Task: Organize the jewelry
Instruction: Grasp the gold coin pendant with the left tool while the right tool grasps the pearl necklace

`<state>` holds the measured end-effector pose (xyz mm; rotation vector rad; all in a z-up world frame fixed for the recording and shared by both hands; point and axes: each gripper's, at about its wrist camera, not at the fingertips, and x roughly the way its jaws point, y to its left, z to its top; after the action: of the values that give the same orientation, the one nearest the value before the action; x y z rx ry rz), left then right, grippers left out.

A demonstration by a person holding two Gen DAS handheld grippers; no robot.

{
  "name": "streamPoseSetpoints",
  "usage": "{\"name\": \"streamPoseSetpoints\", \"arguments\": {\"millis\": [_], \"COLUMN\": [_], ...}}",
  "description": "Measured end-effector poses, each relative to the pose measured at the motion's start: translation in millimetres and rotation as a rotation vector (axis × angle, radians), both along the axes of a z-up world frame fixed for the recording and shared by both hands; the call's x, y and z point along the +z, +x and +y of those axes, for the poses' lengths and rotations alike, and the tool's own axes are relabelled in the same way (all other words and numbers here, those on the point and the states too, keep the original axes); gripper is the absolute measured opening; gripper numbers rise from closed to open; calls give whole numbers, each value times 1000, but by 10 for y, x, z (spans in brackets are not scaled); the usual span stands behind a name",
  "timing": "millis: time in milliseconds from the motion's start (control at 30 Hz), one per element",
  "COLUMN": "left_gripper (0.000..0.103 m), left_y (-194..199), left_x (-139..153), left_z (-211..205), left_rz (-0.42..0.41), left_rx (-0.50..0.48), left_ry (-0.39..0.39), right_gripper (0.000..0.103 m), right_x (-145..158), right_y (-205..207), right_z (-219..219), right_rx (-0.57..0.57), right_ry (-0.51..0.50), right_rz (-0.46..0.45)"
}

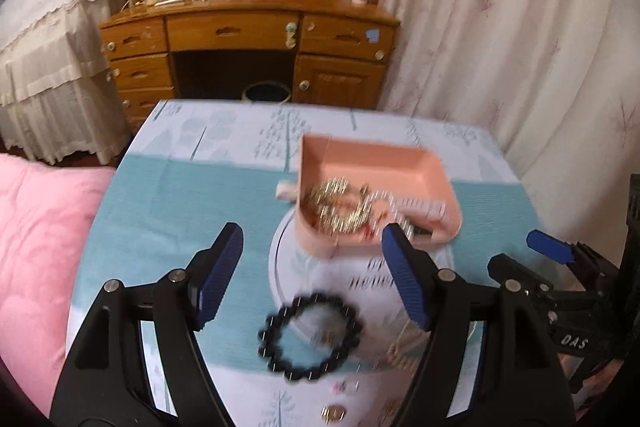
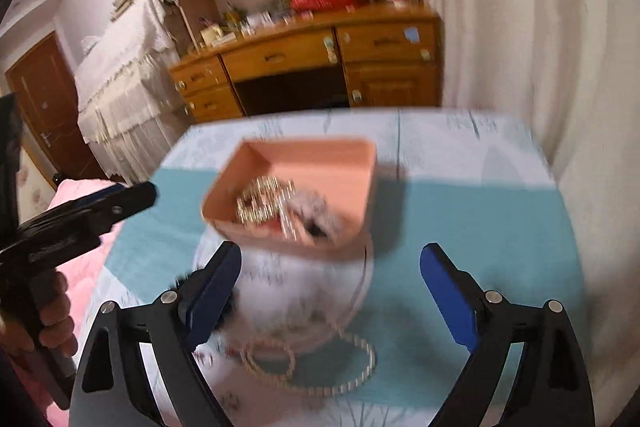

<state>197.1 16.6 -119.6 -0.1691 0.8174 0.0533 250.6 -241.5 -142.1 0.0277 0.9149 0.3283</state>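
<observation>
left gripper (image 1: 312, 275) fingers released | right gripper (image 2: 330, 287) fingers released | pink tray (image 1: 400, 163) ahead | black bracelet (image 1: 310, 337) below

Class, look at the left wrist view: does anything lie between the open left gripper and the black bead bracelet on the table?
Nothing visible does. The left gripper is open and empty, and the black bead bracelet lies on the tablecloth just below and between its fingers, with only bare cloth around it. The pink tray of jewelry sits beyond the fingertips, not in the way.

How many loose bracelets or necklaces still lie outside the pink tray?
3: black bead bracelet near the left tongs; pale bead bracelet and metallic chain near the right tongs. Blur may hide others.
</observation>
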Motion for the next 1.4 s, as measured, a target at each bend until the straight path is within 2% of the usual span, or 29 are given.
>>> {"name": "streamPoseSetpoints", "arguments": {"millis": [133,267,367,467,567,733,767,833,900,1067,1100,1300,1400], "left_gripper": [70,70,70,70,70,69,66,51,39,35,31,22,18], "left_y": [-290,-547,-710,-794,-805,-823,-813,-781,-754,-748,-746,-757,-739], "left_x": [-261,-505,-626,-745,-848,-861,-849,-859,-880,-926,-947,-972,-976], "left_z": [-72,-131,-204,-285,-310,-354,-355,-371,-422,-537,-548,-619,-592], "left_rz": [80,169,212,275,333,323,320,330,352,373,382,365,359], "left_rx": [8,91,75,45,32,-26,-39,-67,-101,-167,-174,-237,-237], "left_ry": [-14,31,41,54,-5,-51,-58,-59,-26,49,53,94,85], "right_gripper": [92,92,92,92,92,94,95,96,98,102,103,102,99], "right_x": [-330,-629,-780,-856,-912,-942,-940,-961,-985,-1029,-1033,-1047,-1042], "right_y": [-253,-518,-684,-831,-974,-1107,-1091,-1053,-1011,-863,-842,-652,-575], "right_z": [-55,-31,-70,-59,30,273,307,353,411,585,610,743,781], "right_rx": [-8,-11,-46,-84,-93,-36,-28,-16,-16,9,11,21,26], "right_ry": [-13,-55,-65,-77,-100,-186,-205,-205,-201,-247,-246,-243,-240], "right_rz": [105,183,218,226,212,160,150,148,136,93,85,67,77]}}
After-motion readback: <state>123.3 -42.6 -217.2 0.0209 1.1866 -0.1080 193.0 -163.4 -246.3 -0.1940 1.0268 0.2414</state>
